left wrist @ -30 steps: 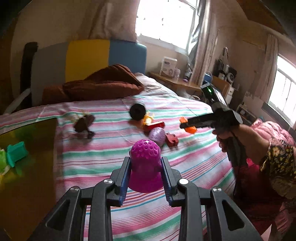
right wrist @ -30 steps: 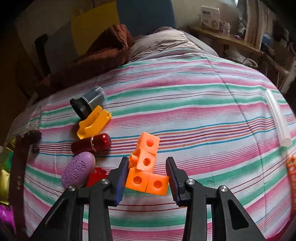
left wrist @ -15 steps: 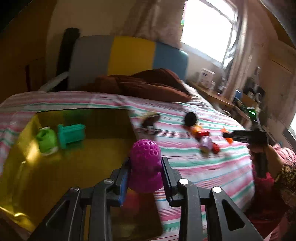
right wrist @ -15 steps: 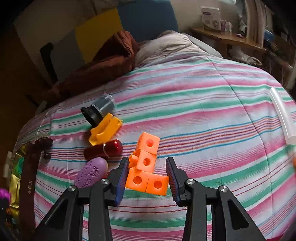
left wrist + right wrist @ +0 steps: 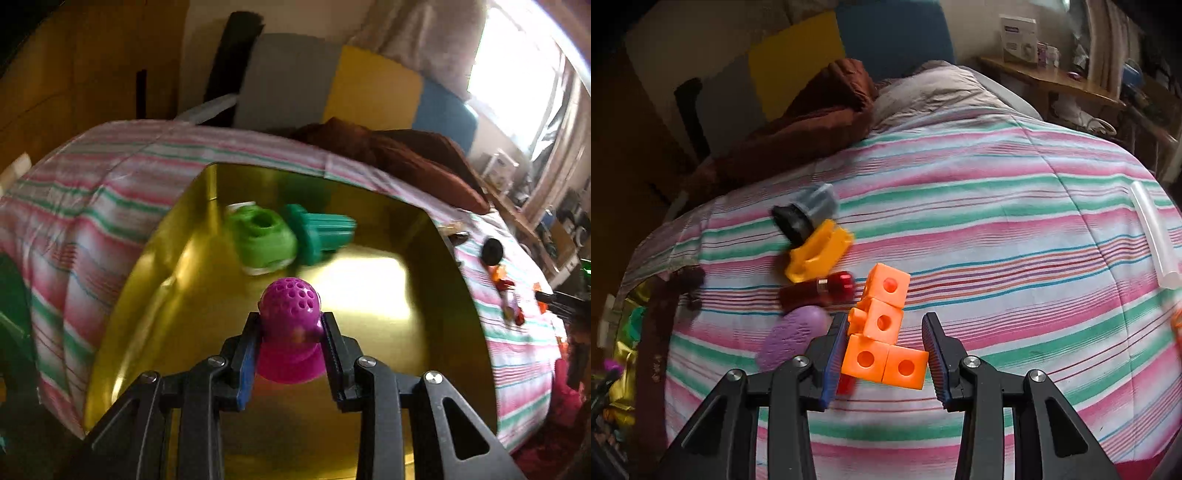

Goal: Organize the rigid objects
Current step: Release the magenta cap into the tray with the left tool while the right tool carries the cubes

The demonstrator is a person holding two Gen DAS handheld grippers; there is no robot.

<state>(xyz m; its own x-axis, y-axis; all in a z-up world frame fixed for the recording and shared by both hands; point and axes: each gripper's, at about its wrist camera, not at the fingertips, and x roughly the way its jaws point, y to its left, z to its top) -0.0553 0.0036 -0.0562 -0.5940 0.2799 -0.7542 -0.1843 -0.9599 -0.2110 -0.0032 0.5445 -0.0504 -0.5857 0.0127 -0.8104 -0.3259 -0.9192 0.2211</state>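
Observation:
My left gripper (image 5: 290, 345) is shut on a magenta perforated toy (image 5: 290, 325) and holds it above a gold tray (image 5: 399, 280) on the striped bed. A light green toy (image 5: 264, 236) and a teal toy (image 5: 323, 232) lie in the tray's far part. My right gripper (image 5: 884, 350) is shut on a cluster of orange cubes (image 5: 884, 343) and holds it over the bed. Below and left of it lie a purple oval (image 5: 794, 336), a dark red cylinder (image 5: 820, 291), a yellow piece (image 5: 818, 249) and a grey cup with a black lid (image 5: 807, 210).
A clear tube (image 5: 1154, 240) lies at the bed's right edge. A brown blanket (image 5: 812, 122) and a pillow (image 5: 934, 92) lie at the head of the bed. A dark brown strap (image 5: 659, 325) lies by the tray's edge. Several small toys (image 5: 506, 291) lie right of the tray.
My left gripper has swung left with the magenta toy, from over the striped bed to over the gold tray. My right gripper has lifted slightly with the orange cubes.

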